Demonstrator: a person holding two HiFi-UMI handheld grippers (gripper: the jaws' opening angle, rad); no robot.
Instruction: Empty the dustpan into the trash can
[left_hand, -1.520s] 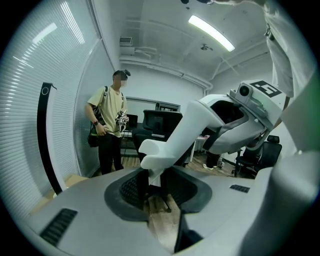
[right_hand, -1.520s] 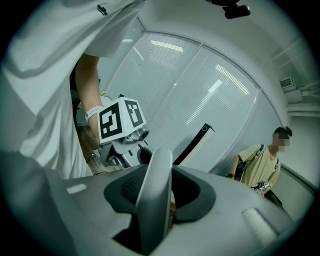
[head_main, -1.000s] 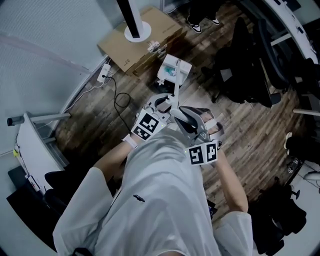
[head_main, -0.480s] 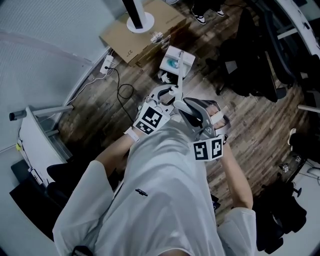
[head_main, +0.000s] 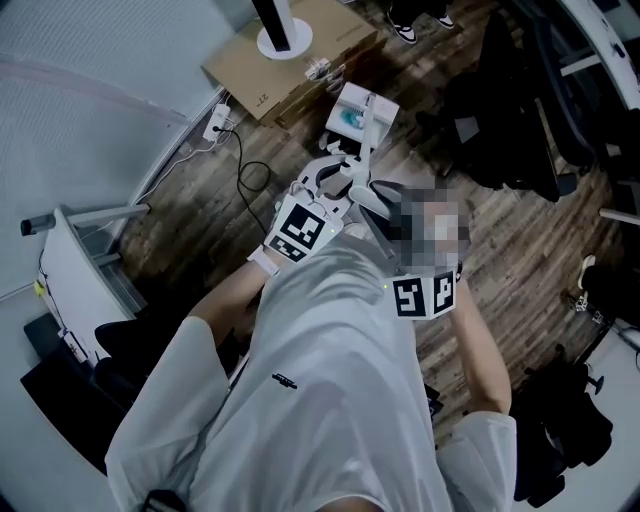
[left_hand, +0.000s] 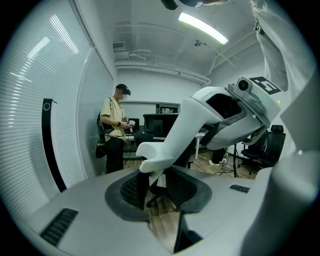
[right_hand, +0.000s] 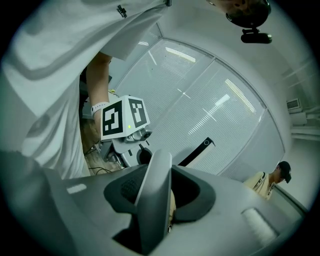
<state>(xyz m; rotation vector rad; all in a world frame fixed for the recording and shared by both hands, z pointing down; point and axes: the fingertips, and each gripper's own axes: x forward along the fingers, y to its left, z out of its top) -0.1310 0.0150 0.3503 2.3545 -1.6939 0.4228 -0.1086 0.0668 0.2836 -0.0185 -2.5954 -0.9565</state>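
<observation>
Right tool (right_hand: 161, 194) clamped narrow on the dustpan's handle (right_hand: 152, 212). Left tool (left_hand: 159, 192), jaws wide and just closing, grips its white end. Dustpan (head_main: 360, 108) lies beyond, beside cardboard box (head_main: 290, 50). Likely the carry stage. Next: locate trash can, tip.

Head view: dim, cool blue cast, flat light, weak shadows on floor (head_main: 500, 270). Both gripper views: heavy fisheye, black corners, straight lines bowed. Ceiling light (left_hand: 202, 27) is blown out. Blinds (left_hand: 37, 90) left of ceiling light carry glare streaks. Foreground below ceiling light is soft.
</observation>
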